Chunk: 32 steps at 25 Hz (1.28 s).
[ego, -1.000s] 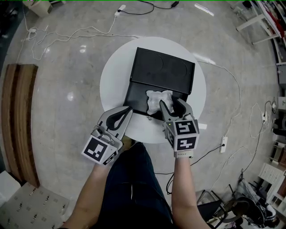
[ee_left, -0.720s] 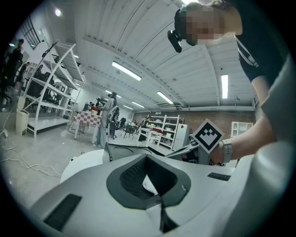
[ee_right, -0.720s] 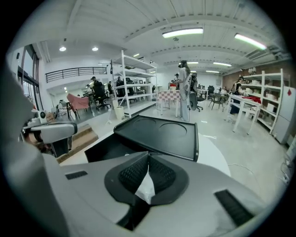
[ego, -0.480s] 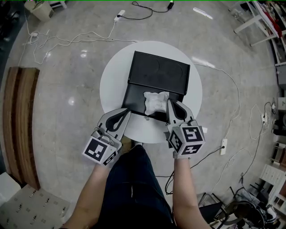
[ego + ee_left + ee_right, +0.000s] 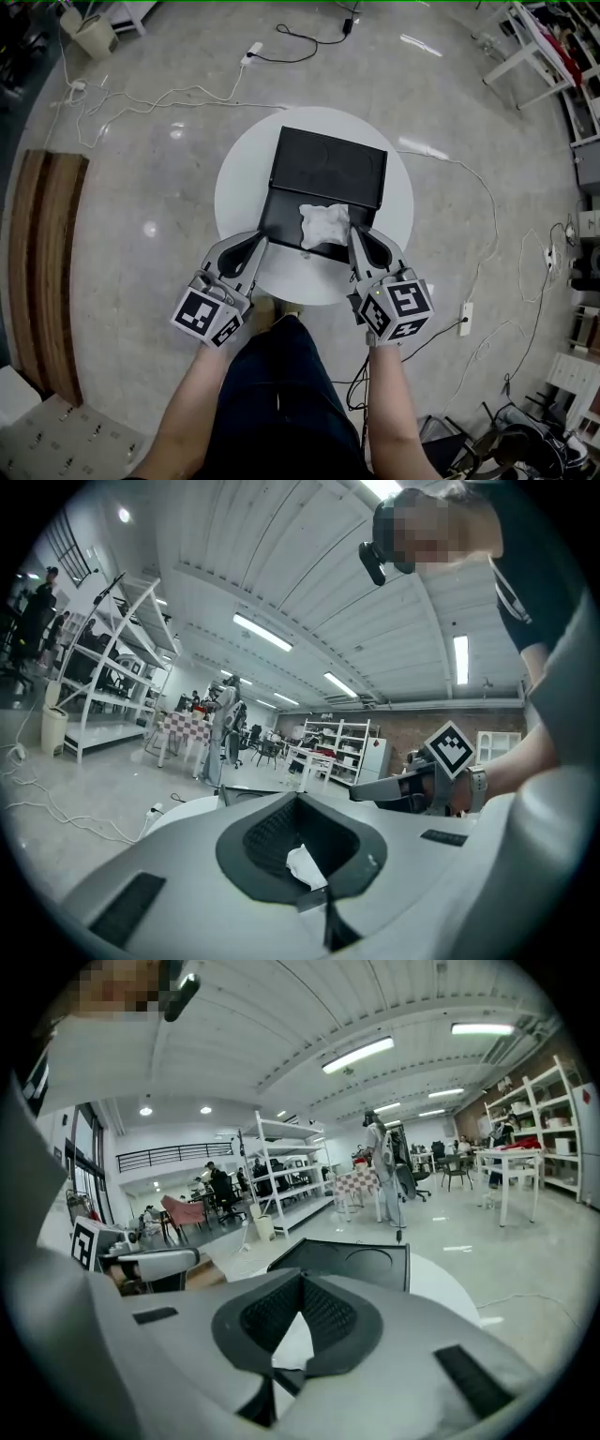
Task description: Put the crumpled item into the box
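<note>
The black box (image 5: 328,167) lies open on a round white table (image 5: 239,187), lid tilted back. A white crumpled item (image 5: 324,225) rests inside the box's near half. My right gripper (image 5: 357,235) sits just right of it at the box's near edge, jaws shut, nothing visibly pinched. On the table by the box's near left corner, my left gripper (image 5: 260,242) is shut and empty. In the right gripper view the box (image 5: 349,1260) stands ahead of the closed jaws (image 5: 281,1372). In the left gripper view the closed jaws (image 5: 317,892) point past the right gripper (image 5: 412,789).
White and black cables (image 5: 169,94) trail over the grey floor around the table. A wooden bench (image 5: 42,272) stands at the left. A power strip (image 5: 466,319) lies on the floor at the right, with shelving and furniture beyond.
The right gripper's jaws, open beside the crumpled item a second ago, have closed and drawn back toward me. The item stays in the box. The left gripper has hardly moved.
</note>
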### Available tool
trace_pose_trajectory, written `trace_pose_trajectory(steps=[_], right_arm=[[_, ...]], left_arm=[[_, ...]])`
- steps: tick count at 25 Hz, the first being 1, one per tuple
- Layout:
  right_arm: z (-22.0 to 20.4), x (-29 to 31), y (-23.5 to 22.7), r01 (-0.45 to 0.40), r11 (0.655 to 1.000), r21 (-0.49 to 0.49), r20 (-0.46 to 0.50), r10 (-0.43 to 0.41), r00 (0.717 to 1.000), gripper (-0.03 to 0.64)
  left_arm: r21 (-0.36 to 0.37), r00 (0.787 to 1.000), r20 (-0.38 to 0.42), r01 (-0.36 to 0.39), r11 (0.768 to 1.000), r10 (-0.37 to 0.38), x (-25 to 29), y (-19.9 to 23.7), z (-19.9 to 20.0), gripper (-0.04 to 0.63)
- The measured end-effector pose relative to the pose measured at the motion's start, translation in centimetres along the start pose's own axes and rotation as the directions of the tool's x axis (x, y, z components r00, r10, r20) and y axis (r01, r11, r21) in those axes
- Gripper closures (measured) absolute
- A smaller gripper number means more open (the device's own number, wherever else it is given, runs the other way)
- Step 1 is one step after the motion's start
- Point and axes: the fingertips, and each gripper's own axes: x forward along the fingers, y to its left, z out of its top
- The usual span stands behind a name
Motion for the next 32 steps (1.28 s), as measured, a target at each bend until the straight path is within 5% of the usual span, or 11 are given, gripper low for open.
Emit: trace_pose_trajectory(steps=[32], right_arm=[[8.2, -7.7, 6.3, -0.086, 0.993, -0.084, 0.082, 0.093, 0.992, 0.612]], left_arm=[[0.061, 0.996, 0.045, 0.072, 0.996, -0.075, -1.6, -4.1, 9.4, 0.595]])
